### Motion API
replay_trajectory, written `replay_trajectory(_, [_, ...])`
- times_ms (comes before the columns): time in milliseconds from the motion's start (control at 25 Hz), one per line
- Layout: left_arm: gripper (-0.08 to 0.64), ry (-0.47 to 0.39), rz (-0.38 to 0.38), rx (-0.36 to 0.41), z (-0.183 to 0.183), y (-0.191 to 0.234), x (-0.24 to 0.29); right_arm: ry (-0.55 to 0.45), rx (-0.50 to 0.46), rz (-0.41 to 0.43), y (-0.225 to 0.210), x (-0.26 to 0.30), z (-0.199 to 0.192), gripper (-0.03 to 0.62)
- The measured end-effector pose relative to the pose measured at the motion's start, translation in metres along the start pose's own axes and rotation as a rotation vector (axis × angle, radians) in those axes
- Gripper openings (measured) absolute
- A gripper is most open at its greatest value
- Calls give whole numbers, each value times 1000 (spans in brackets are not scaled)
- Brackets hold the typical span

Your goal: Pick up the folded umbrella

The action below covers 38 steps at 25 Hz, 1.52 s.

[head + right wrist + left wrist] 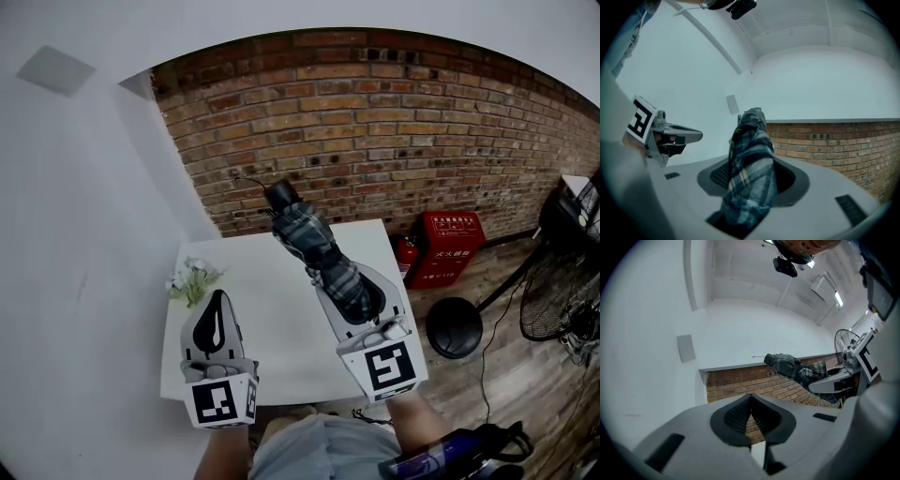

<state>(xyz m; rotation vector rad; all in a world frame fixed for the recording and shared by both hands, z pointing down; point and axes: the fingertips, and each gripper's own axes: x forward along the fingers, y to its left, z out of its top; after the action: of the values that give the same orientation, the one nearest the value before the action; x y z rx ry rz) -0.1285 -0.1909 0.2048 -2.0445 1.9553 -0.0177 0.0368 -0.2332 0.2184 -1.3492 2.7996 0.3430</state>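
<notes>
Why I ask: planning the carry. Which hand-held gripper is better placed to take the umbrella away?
Right. The right hand-held gripper is clamped on the plaid umbrella, holding it over the table. The left hand-held gripper is shut on nothing, off to the side.

Two hand-held claws, same build.

Left claw point(217, 309): pale grey moulded shells tapering to a point. Black ribbed pads point(736, 420) sit in a dark teardrop recess. A dark rectangular slot point(665, 448) is sunk into each shell.

Right claw point(345, 279): same grey shells, same black ribbed recess, same slots.

Each carries a white marker cube point(217, 401) at its rear end, with bold black square patterns on the visible faces.

The person wears a pale grey-blue garment point(314, 452), seen at the lower edge of the head view.
</notes>
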Motion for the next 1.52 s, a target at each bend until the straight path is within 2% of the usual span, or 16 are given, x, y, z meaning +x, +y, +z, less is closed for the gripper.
replay_trajectory(280, [6, -29, 19, 5, 10, 12, 0, -22, -5, -15, 1, -2, 6, 201])
replay_trajectory(1520, [6, -13, 6, 19, -5, 4, 5, -35, 10, -11, 0, 4, -6, 202])
